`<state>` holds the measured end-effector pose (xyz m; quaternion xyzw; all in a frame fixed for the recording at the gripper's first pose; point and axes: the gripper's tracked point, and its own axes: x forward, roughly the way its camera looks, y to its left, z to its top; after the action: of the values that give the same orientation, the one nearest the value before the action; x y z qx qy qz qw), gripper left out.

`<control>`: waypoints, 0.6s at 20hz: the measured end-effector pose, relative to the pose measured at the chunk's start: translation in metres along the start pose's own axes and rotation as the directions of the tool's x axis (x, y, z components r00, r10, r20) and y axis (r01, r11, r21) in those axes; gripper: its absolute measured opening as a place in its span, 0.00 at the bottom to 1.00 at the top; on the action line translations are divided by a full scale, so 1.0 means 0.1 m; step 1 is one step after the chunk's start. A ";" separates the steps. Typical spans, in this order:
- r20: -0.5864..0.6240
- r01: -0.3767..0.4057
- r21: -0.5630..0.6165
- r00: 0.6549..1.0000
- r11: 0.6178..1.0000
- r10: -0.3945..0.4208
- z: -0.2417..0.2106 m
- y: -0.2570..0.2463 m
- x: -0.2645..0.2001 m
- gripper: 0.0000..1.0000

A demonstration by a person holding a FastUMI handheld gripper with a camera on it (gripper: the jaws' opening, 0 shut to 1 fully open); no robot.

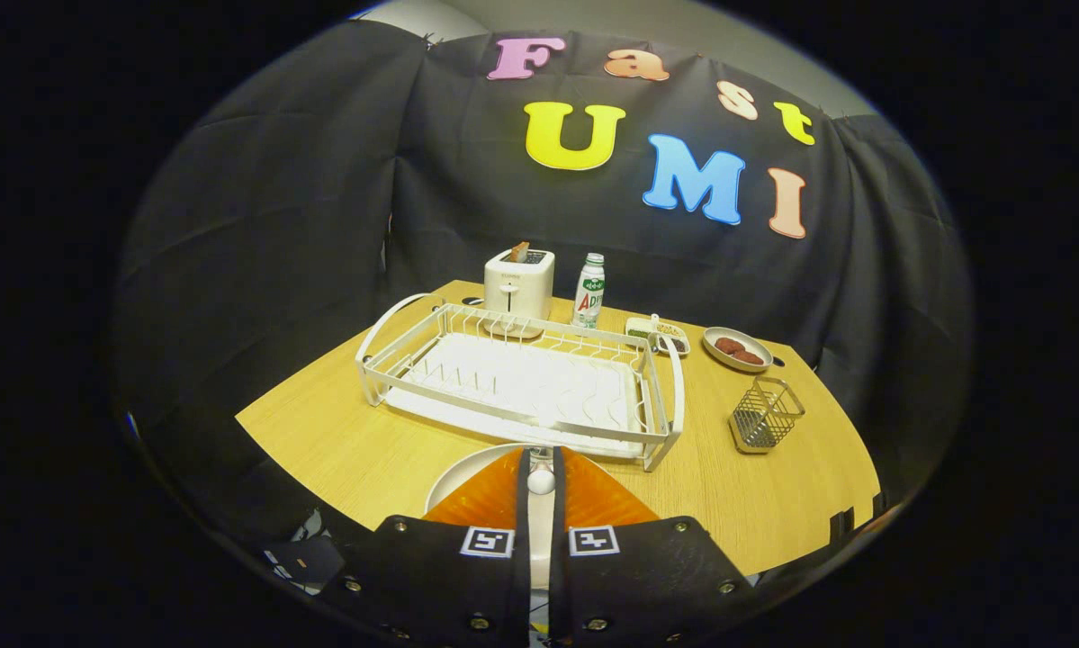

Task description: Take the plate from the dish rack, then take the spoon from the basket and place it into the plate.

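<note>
**Spoon held over the plate, rack and basket empty**

On the light wooden bench [341, 432], the white wire dish rack [521, 382] with its white drip tray stands empty. Behind it sit a cream toaster [518, 283] with a slice of toast in the slot and a white bottle with a green label [589, 290]. Further right lie a small divided tray of seasonings [657, 333] and an oval dish holding reddish-brown round pieces [737, 348]. The small wire-mesh basket [766, 414] stands apart at the right, with nothing in it.

The round white plate [467, 477] lies on the bench just before the rack, partly hidden beneath the fingers. The hand-held gripper [540, 477] is nearly closed, both fingers pinching a white spoon [540, 481], whose rounded end shows between them above the plate.
</note>
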<state>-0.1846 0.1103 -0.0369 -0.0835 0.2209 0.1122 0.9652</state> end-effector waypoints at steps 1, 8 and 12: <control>-0.010 0.001 0.001 1.000 1.000 -0.001 -0.03 0.01 0.01 0.08; -0.031 -0.010 0.001 0.999 1.000 0.010 -0.11 0.06 0.05 0.08; -0.029 -0.020 -0.003 0.999 1.000 0.020 -0.13 0.09 0.09 0.11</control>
<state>-0.1847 0.1181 -0.0539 -0.0843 0.2357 0.1210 0.9606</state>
